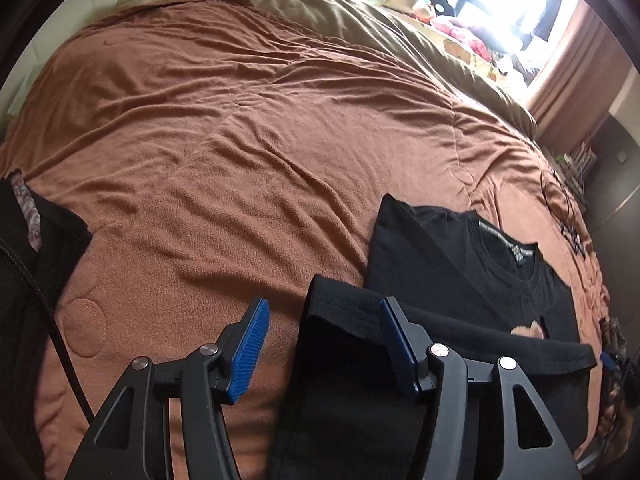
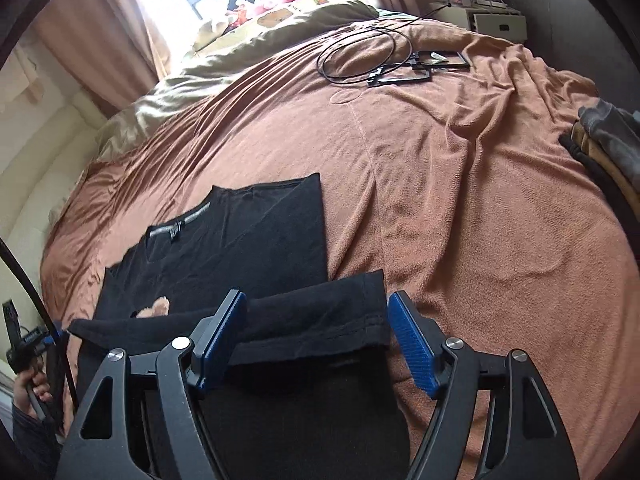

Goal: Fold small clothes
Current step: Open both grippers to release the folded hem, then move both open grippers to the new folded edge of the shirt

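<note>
A black T-shirt [image 2: 256, 236] was laid on the brown blanket [image 2: 460, 208], its sleeves folded in and its hem folded up over the front, so that a bear print [image 2: 154, 307] was partly covered. The folded hem was seen between the pads of both grippers, untouched. The left gripper [image 1: 322, 350] was held with jaws apart over the fold's left corner; the right gripper [image 2: 316, 340] was likewise spread over the right corner. Farther off, a cable [image 2: 360, 56] and black frames [image 2: 420, 66] were seen on the blanket, with stacked clothes [image 2: 608, 148] at its right edge.
</note>
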